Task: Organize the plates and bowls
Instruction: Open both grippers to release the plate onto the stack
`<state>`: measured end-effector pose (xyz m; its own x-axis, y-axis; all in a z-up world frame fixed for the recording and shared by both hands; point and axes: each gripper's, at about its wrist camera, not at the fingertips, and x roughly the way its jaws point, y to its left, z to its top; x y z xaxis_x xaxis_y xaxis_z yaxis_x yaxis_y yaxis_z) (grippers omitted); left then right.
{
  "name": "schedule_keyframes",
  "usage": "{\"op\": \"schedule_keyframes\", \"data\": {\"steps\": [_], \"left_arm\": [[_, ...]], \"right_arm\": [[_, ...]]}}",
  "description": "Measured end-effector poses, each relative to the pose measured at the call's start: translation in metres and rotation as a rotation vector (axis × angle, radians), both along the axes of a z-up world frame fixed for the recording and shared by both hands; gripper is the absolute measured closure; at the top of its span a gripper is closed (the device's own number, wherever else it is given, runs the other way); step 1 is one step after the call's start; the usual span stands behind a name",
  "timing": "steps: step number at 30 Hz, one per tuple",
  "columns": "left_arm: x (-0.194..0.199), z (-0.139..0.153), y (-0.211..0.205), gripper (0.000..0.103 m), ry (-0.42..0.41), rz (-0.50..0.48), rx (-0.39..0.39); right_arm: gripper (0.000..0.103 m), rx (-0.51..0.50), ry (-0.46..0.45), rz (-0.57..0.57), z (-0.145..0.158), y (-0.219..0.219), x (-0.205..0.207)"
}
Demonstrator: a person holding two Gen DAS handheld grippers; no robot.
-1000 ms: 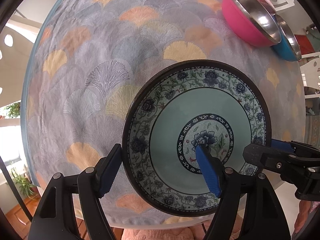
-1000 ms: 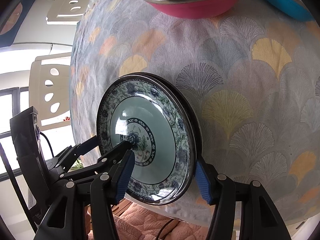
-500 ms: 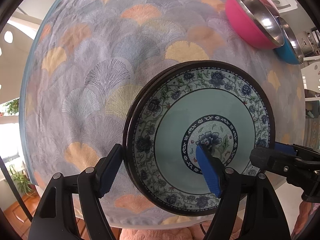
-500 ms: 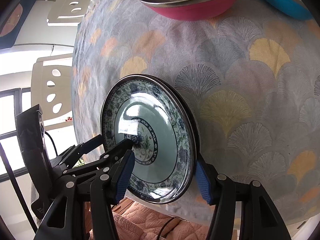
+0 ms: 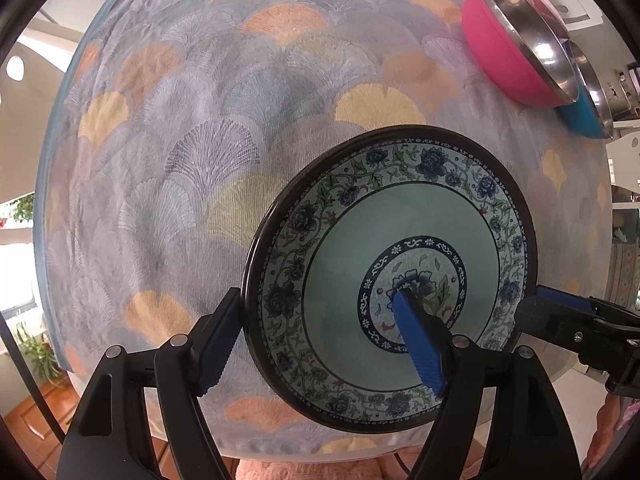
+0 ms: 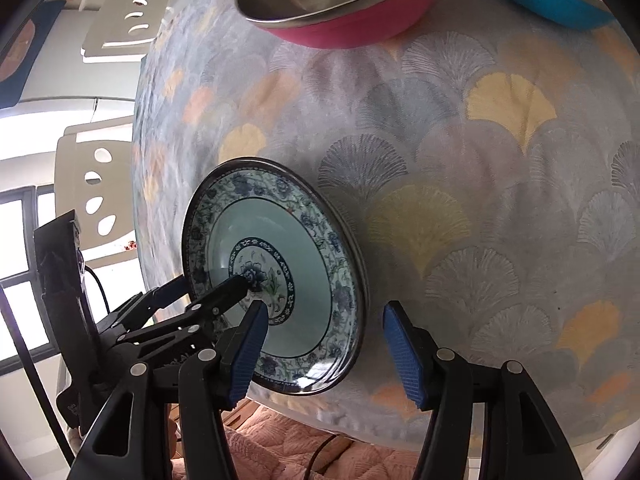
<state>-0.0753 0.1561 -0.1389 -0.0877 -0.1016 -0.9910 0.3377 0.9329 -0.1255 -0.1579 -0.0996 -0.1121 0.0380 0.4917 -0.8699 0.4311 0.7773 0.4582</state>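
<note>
Nearest, lower frame: left gripper (image 5: 320, 344) spread wide, straddling the near rim of the patterned plate (image 5: 408, 216), pads not pressing; nothing held. Right gripper (image 6: 322, 350) half open, straddling the opposite rim, right pad clear; nothing held.
Plate: lower centre, apparently stacked on a second, on the fan-print tablecloth (image 5: 208, 152) by the near edge. Judged stiff, glazed, slippery, breakable; best taken by the rim.
Farthest, upper right: pink bowl (image 5: 516, 44), empty; blue bowl (image 5: 582, 114) behind, contents unseen.
</note>
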Motion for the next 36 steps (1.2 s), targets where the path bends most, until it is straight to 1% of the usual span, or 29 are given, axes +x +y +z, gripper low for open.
{"op": "schedule_keyframes", "data": {"steps": [5,14,22,26,30,31,32,34,36], "left_arm": [[0.013,0.001,-0.003,0.028,-0.011,0.007,0.01],[0.036,0.0,-0.013,0.028,-0.007,0.009,0.002],[0.072,0.001,0.0,0.028,-0.007,0.066,-0.003],[0.094,-0.003,0.01,0.025,0.009,0.096,-0.029],[0.113,-0.008,0.013,0.021,0.023,0.094,-0.048],[0.117,-0.009,0.012,0.019,0.026,0.087,-0.05],[0.119,-0.011,0.009,0.018,0.028,0.083,-0.052],[0.123,-0.016,0.008,0.014,0.036,0.077,-0.059],[0.127,-0.021,0.001,0.011,0.041,0.069,-0.061]], "right_arm": [[0.045,-0.009,0.011,-0.012,-0.002,-0.009,-0.001],[0.045,-0.026,0.03,-0.053,-0.006,-0.028,-0.003],[0.045,-0.035,0.06,-0.125,-0.012,-0.051,-0.013],[0.045,-0.044,0.077,-0.157,-0.015,-0.062,-0.017],[0.045,-0.033,0.09,-0.18,-0.021,-0.067,-0.017],[0.044,-0.031,0.095,-0.184,-0.023,-0.068,-0.016],[0.04,-0.027,0.096,-0.19,-0.024,-0.069,-0.016],[0.031,0.003,0.087,-0.211,-0.026,-0.075,-0.017],[0.028,0.012,0.082,-0.223,-0.027,-0.076,-0.016]]}}
